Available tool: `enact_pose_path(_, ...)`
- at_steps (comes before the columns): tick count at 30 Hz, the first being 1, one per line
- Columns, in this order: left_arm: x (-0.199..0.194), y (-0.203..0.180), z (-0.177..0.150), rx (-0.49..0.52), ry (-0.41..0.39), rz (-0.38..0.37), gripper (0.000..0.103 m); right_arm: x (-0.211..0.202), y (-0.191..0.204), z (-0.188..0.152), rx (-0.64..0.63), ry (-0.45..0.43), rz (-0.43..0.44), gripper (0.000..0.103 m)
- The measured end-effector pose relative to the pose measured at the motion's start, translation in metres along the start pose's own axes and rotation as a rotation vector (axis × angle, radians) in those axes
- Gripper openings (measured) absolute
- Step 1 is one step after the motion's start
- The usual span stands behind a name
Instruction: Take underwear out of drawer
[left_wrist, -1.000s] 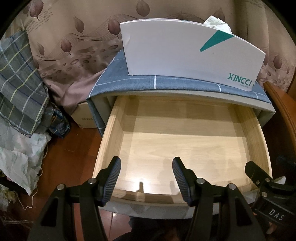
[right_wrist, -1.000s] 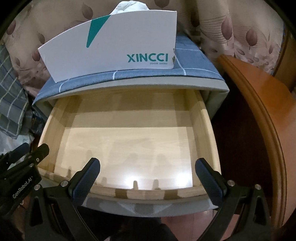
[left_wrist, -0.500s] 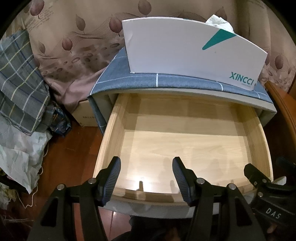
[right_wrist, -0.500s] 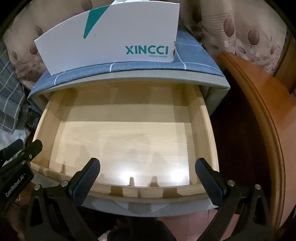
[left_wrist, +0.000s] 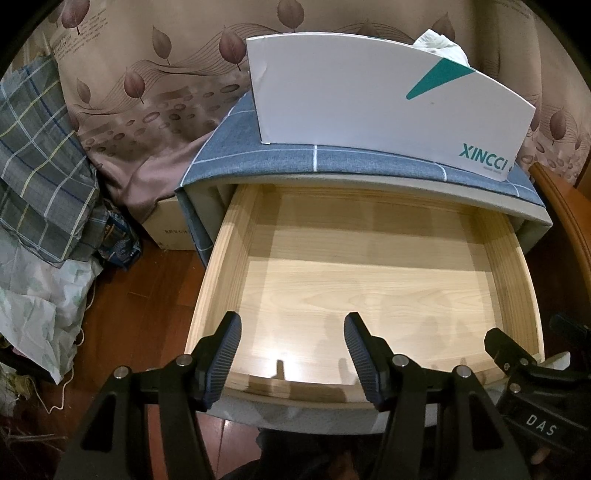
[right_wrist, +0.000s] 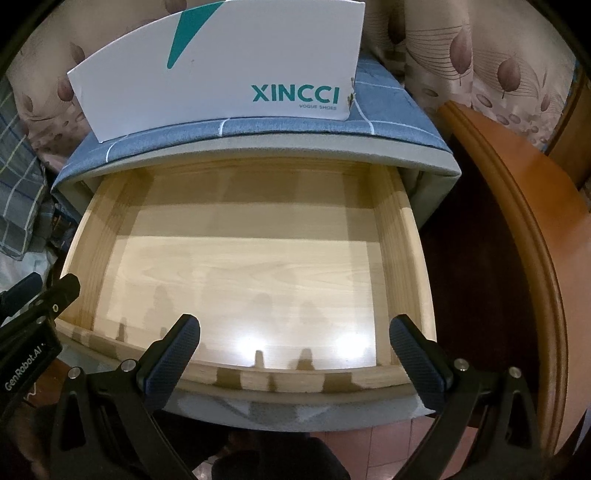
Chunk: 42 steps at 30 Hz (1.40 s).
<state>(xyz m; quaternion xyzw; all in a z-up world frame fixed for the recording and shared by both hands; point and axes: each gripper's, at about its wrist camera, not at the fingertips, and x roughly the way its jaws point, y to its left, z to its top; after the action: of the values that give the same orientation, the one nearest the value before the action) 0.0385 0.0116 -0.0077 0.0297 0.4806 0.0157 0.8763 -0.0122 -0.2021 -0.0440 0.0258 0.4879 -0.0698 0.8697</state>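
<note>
Both claws hover over the front lip of an open drawer (left_wrist: 369, 280), and neither holds anything: the left claw (left_wrist: 291, 354) has its jaws parted to a middling gap, and the right claw (right_wrist: 295, 354) is spread wide. The drawer is pale wood, pulled well out from under a blue checked top (left_wrist: 332, 166), and its whole floor lies bare and lit. No underwear can be seen in the drawer or in either claw, in either view; where it is now cannot be told from these pictures. As a judgement only, such a garment would be light, soft and limp, not slippery and not fragile, so it would sag and trail from any grip; a pinch on a bunched fold or the waistband would likely hold best. A white shoe box (left_wrist: 369, 99) marked XINCCI stands on the blue top, behind the drawer opening. The left view alone shows crumpled white paper (left_wrist: 441, 44) poking from the box, a heap of plaid cloth (left_wrist: 40, 162) and pale fabric on the dark wood floor to the left, a cardboard carton (left_wrist: 168, 225) beside the cabinet, and the right claw's body at the lower right edge. The right view alone shows a curved orange-brown wooden rail (right_wrist: 517, 221) to the right of the drawer, reddish floor tiles below the drawer front, and the left claw's body at the left edge.
</note>
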Motion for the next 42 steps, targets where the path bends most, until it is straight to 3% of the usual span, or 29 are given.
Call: enact_pose_path(42,0.0032,-0.003,-0.0012,-0.005,0.009,-0.005,0.059,0.0024,0.0002,0.0001,-0.008,0.011,0.003,0.102)
